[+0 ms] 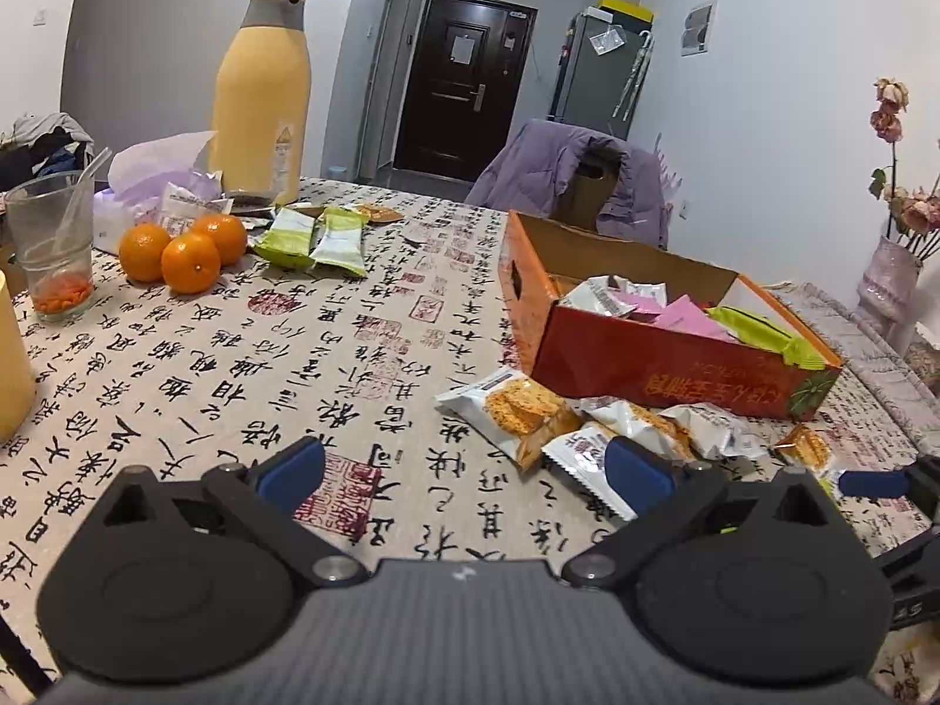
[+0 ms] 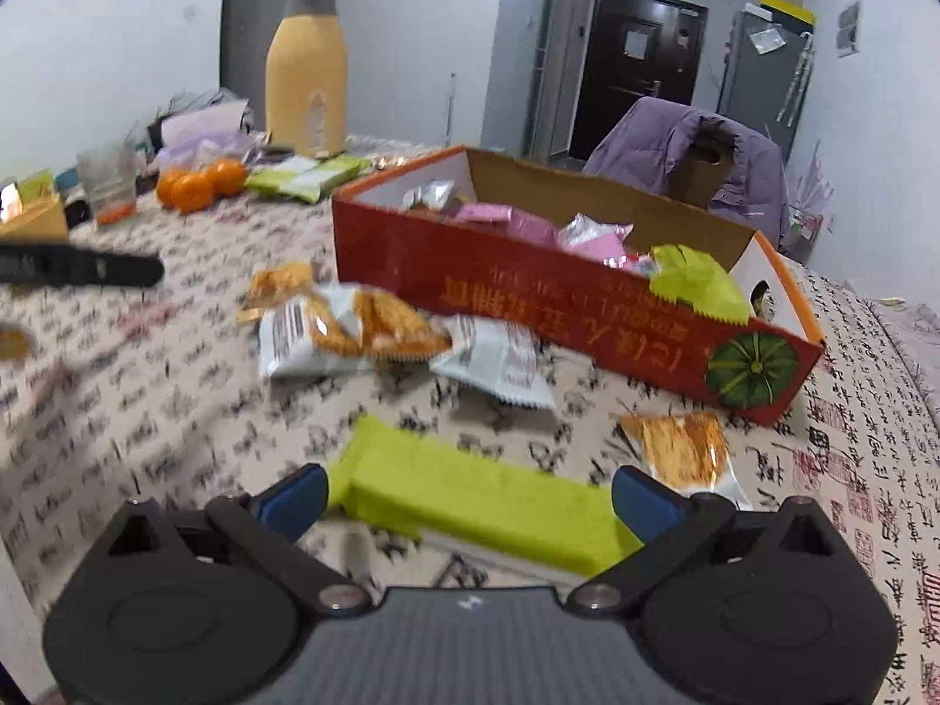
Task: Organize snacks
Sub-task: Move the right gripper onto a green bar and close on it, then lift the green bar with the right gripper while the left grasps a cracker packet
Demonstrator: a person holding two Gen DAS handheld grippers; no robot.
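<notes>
bringing my wide-open right tool (image 2: 470, 496) around the green bar (image 2: 476, 505); next i'm closing, then lifting into the red box (image 2: 564, 299).

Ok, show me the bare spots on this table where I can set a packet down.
The widest bare cloth lies between the oranges, the red box and the open left tool. A smaller strip runs between the green packets and the box's far end. It is crowded along the box's near side, where biscuit packets are heaped.
</notes>
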